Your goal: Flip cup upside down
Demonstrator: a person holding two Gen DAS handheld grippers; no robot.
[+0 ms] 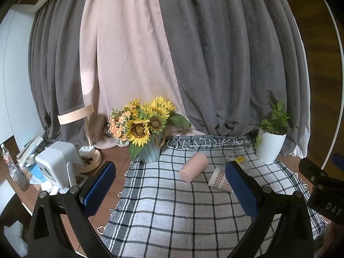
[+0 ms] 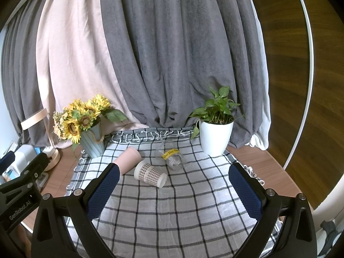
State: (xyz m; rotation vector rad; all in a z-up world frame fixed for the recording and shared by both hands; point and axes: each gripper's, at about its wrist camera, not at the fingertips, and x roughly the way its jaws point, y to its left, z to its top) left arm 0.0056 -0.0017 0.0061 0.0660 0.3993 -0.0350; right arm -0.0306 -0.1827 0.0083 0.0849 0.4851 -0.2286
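Observation:
Three cups lie on their sides on a checked cloth (image 2: 172, 210). A pink cup (image 1: 194, 169) (image 2: 127, 160) lies at the left. A paper cup with a brown houndstooth pattern (image 2: 151, 174) (image 1: 219, 181) lies beside it. A clear plastic cup with a yellow label (image 2: 172, 155) lies behind them; in the left wrist view it (image 1: 237, 159) is partly hidden by a finger. My left gripper (image 1: 169, 185) is open and empty, short of the cups. My right gripper (image 2: 174, 185) is open and empty, just short of the paper cup.
A blue pot of sunflowers (image 2: 90, 129) (image 1: 146, 133) stands at the cloth's back left. A white pot with a green plant (image 2: 215, 133) (image 1: 271, 144) stands at the back right. A lamp (image 1: 86, 142) and a white device (image 1: 58, 163) crowd the left. Curtains hang behind.

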